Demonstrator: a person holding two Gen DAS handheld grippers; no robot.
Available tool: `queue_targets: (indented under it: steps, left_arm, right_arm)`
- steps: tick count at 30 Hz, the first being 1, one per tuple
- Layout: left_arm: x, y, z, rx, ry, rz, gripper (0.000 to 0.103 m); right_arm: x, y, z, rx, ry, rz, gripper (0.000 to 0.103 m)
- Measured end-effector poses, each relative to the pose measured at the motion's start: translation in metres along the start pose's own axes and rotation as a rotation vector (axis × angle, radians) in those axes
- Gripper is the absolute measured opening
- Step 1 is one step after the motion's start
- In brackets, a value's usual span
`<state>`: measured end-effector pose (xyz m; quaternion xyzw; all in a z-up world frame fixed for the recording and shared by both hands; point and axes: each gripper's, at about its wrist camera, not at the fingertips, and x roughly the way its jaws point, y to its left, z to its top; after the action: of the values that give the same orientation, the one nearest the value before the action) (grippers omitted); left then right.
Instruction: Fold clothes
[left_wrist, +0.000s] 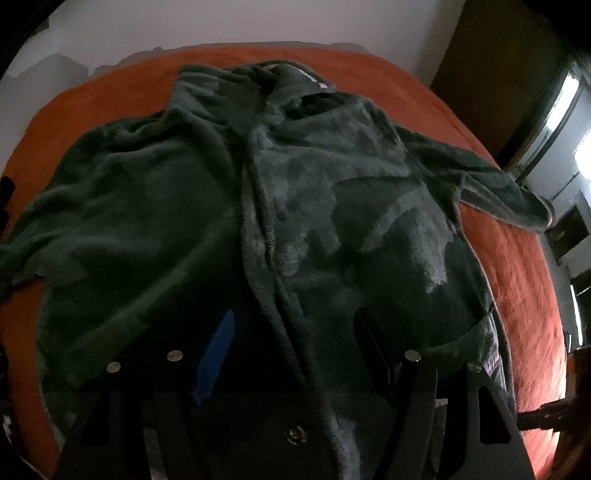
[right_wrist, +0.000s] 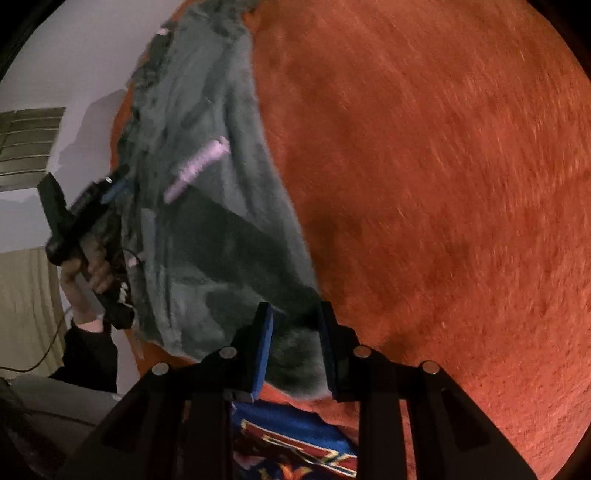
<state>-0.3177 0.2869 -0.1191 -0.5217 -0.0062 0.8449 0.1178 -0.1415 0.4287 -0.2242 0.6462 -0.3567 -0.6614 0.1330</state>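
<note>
Bed (left_wrist: 517, 266): covered edge to edge in an orange-red fuzzy blanket with a short, brushed pile.
Wall (left_wrist: 221, 22): plain white, behind the far edge of the bed; soft grey shadows along the blanket line.
Wooden panel (left_wrist: 491, 74): dark brown, a door or wardrobe side, to the right of the wall.
Window (left_wrist: 565, 110): far right, bright daylight through framed panes; the rest of the room is dim.
Curtain (right_wrist: 26, 314): beige, hanging at the left in the right wrist view.
Slatted panel (right_wrist: 29, 144): grey-brown, horizontal slats, set on the white wall above the curtain.
Patterned textile (right_wrist: 295, 443): blue with red and yellow figures, below the blanket edge.
</note>
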Motion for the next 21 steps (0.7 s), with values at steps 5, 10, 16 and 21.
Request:
queue_targets:
  steps: [5, 10, 16, 21]
  left_arm:
    - [0.005, -0.016, -0.002, 0.022, 0.012, -0.010, 0.068]
    - [0.010, -0.031, -0.008, 0.051, 0.031, -0.010, 0.068]
    - [0.008, -0.038, -0.015, 0.035, 0.011, -0.018, 0.068]
    - [0.022, -0.053, -0.031, 0.125, 0.040, 0.018, 0.068]
  right_arm:
    - [0.007, -0.004, -0.004, 0.009, 0.017, -0.006, 0.008]
    - [-0.004, -0.024, -0.022, 0.067, 0.011, 0.004, 0.008]
    - [-0.005, -0.010, -0.021, -0.002, 0.000, -0.052, 0.009]
    - [-0.040, -0.019, 0.013, 0.033, -0.018, 0.004, 0.021]
